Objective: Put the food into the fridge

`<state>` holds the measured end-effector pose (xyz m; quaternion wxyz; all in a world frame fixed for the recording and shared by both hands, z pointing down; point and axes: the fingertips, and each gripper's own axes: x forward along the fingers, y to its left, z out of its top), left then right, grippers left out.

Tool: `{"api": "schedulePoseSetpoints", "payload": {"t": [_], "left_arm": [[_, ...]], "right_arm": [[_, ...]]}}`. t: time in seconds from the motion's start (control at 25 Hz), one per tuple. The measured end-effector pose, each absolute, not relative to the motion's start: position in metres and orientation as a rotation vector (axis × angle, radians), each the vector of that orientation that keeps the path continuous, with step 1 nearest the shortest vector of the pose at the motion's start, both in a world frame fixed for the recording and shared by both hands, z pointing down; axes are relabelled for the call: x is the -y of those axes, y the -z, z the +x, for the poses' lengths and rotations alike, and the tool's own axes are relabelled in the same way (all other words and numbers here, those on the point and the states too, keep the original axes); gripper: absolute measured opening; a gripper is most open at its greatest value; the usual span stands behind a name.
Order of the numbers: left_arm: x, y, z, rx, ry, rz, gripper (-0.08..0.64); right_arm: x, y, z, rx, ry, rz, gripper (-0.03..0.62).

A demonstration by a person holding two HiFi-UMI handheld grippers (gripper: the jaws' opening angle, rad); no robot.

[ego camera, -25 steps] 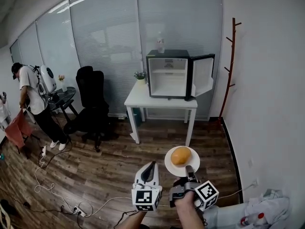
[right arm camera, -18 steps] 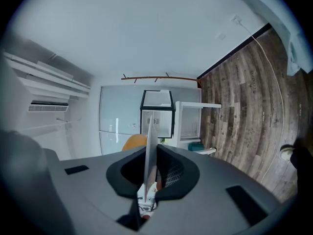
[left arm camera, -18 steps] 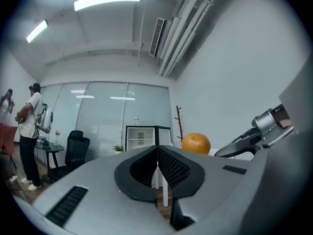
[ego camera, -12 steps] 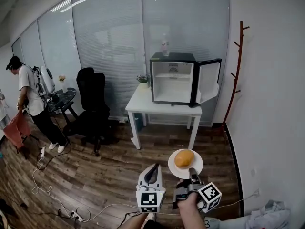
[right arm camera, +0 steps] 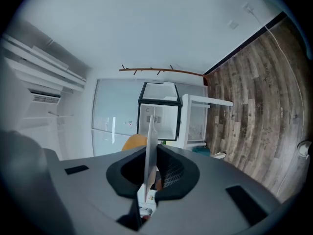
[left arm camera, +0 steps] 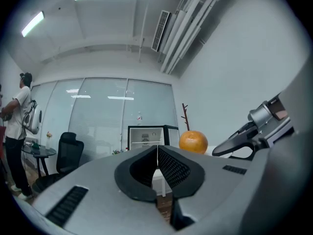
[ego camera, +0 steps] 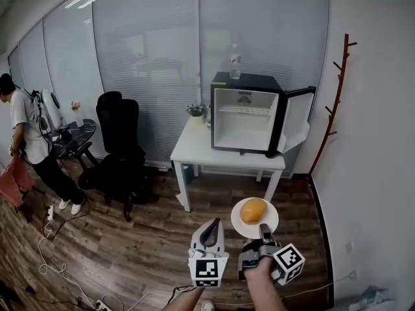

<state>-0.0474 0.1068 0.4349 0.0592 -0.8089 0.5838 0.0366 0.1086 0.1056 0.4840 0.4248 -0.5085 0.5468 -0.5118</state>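
A white plate (ego camera: 247, 226) carries a round orange food item (ego camera: 253, 210), held low in the head view. My right gripper (ego camera: 263, 229) is shut on the plate's near rim; in the right gripper view the plate (right arm camera: 149, 143) stands edge-on between the jaws, with the orange food (right arm camera: 133, 142) just left of it. My left gripper (ego camera: 211, 230) rides beside it, shut with nothing in it; the food (left arm camera: 193, 142) shows to its right in the left gripper view. The small black fridge (ego camera: 247, 114) sits on a white table (ego camera: 224, 157), its door (ego camera: 300, 120) swung open.
A bottle (ego camera: 235, 61) stands on the fridge top and a small plant (ego camera: 196, 113) on the table. A black office chair (ego camera: 119, 143) and a person (ego camera: 26, 135) are at the left. A wooden coat rack (ego camera: 334, 101) leans by the right wall. Cables lie on the wood floor.
The view has advanced toward the fridge, which now looks larger and higher. Both grippers and the plate with the food kept their hold and relative place.
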Motion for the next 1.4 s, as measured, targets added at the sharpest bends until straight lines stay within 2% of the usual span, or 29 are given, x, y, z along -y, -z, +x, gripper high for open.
{"api": "schedulePoseSetpoints", "payload": {"t": [0.24, 0.48, 0.8, 1.4], "left_arm": [[-0.045, -0.425, -0.075, -1.755, -0.114, -2.451, 0.029], [0.005, -0.431, -0.074, -1.752, -0.12, -2.473, 0.029], [0.094, -0.437, -0.038, -1.749, -0.117, -2.46, 0.029], [0.29, -0.416, 0.022, -1.865, -0.099, -2.378, 0.029]], "right_arm": [[-0.045, -0.476, 0.087, -1.35, 1.262, -1.265, 0.043], [0.001, -0.474, 0.09, -1.343, 1.247, -1.268, 0.043], [0.094, -0.49, 0.12, -1.334, 1.278, -1.257, 0.043], [0.302, -0.466, 0.186, -1.383, 1.331, -1.184, 0.043]]}}
